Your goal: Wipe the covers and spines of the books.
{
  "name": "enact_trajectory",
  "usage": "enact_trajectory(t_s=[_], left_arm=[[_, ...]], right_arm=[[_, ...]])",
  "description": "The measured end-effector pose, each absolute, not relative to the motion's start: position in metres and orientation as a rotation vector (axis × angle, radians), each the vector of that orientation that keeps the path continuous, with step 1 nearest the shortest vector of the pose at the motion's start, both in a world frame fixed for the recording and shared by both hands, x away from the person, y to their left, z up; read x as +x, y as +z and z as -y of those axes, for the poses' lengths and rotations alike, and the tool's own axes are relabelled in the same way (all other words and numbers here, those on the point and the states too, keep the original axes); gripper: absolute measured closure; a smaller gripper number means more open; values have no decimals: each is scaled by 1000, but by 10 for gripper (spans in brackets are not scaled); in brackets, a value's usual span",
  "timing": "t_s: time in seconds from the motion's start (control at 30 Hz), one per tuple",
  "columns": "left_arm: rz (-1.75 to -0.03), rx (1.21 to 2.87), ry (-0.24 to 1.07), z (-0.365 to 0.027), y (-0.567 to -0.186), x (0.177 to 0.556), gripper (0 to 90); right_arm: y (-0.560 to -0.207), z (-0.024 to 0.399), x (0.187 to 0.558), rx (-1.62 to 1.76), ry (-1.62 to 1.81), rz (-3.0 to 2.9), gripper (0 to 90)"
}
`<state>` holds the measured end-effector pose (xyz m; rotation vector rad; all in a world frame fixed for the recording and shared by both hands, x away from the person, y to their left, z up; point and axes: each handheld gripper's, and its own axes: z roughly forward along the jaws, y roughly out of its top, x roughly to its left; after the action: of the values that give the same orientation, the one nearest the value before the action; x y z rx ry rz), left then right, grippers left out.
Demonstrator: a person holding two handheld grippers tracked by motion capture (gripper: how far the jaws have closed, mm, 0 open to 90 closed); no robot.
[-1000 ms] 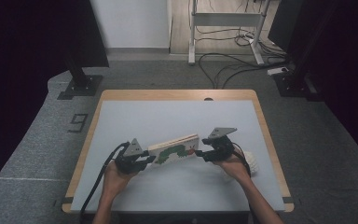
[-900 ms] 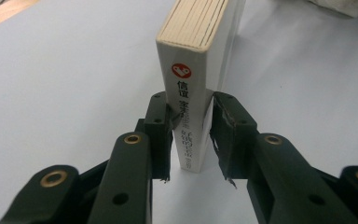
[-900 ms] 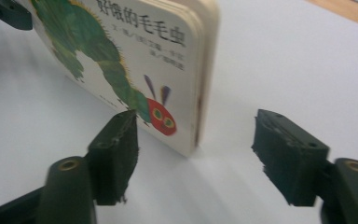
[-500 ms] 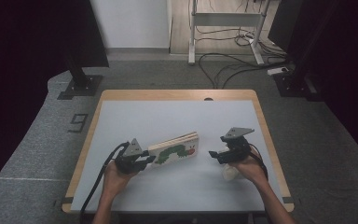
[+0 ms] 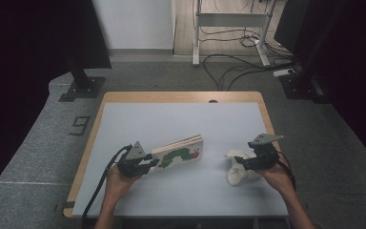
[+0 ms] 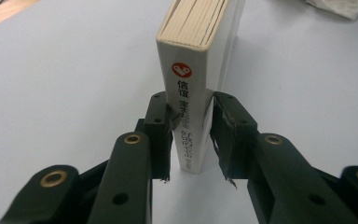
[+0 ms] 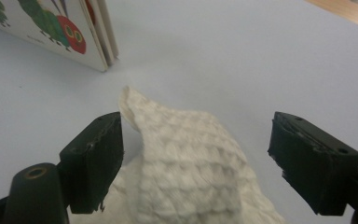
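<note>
A picture book (image 5: 178,153) with a green caterpillar on its cover stands on edge, tilted, on the pale table (image 5: 171,119). My left gripper (image 5: 153,162) is shut on its spine end; in the left gripper view the pads (image 6: 161,133) clamp the white spine of the book (image 6: 191,79). At the right, my right gripper (image 5: 240,162) hovers open over a crumpled white knitted cloth (image 5: 238,175). Its jaws have just been opening. The cloth (image 7: 186,168) lies between the wide-apart pads (image 7: 98,161) without being pressed. The book's corner (image 7: 70,32) shows beyond it.
The table has a wooden rim (image 5: 95,129) and bare surface behind and between the hands. On the floor beyond stand a dark stand base (image 5: 82,88), a metal frame (image 5: 228,28) and loose cables (image 5: 238,62).
My right gripper has left the book's right end, moved right to the cloth and opened its jaws. The left gripper and the book have stayed in place.
</note>
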<state>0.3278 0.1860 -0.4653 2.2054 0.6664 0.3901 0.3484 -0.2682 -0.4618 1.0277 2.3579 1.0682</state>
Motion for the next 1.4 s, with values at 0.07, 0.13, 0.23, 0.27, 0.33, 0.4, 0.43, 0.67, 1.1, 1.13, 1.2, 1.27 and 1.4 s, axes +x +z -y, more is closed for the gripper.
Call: enact_trajectory(t_s=[0.07, 0.13, 0.23, 0.27, 0.33, 0.4, 0.43, 0.67, 1.1, 1.13, 1.2, 1.27, 1.4], left_arm=[[-666, 2205, 390, -186, -465, 328, 683], [-667, 2205, 390, -186, -465, 328, 683], [-666, 2205, 389, -186, -465, 328, 683], [-666, 2205, 389, -186, -465, 328, 683], [-665, 2206, 389, -186, -465, 328, 683], [-665, 2206, 391, -186, -465, 328, 683], [-664, 2206, 389, -186, -465, 328, 683], [-664, 2206, 388, -186, -465, 328, 683], [-665, 2203, 379, -186, -465, 328, 684], [-665, 2204, 378, -186, -465, 328, 684], [-665, 2203, 375, -187, -465, 328, 685], [-667, 2201, 369, -187, -465, 329, 685], [-667, 2200, 368, -187, -465, 329, 686]], right_arm=[[-464, 271, 348, 1035, 1064, -2357, 170], [-468, 272, 347, 1038, 1051, -2365, 169], [-475, 270, 347, 1036, 1046, -2379, 168], [-480, 268, 346, 1036, 1031, -2385, 168], [-483, 268, 346, 1034, 1024, -2391, 168], [-490, 266, 346, 1036, 1012, -2397, 170], [-498, 265, 345, 1043, 996, -2406, 173], [-518, 266, 345, 1059, 967, -2409, 221], [-512, 273, 344, 1116, 951, -2395, 569], [-509, 274, 345, 1121, 963, -2396, 572], [-502, 276, 344, 1115, 980, -2393, 573], [-493, 277, 343, 1098, 989, -2383, 573], [-473, 277, 339, 1056, 1011, -2364, 573]])
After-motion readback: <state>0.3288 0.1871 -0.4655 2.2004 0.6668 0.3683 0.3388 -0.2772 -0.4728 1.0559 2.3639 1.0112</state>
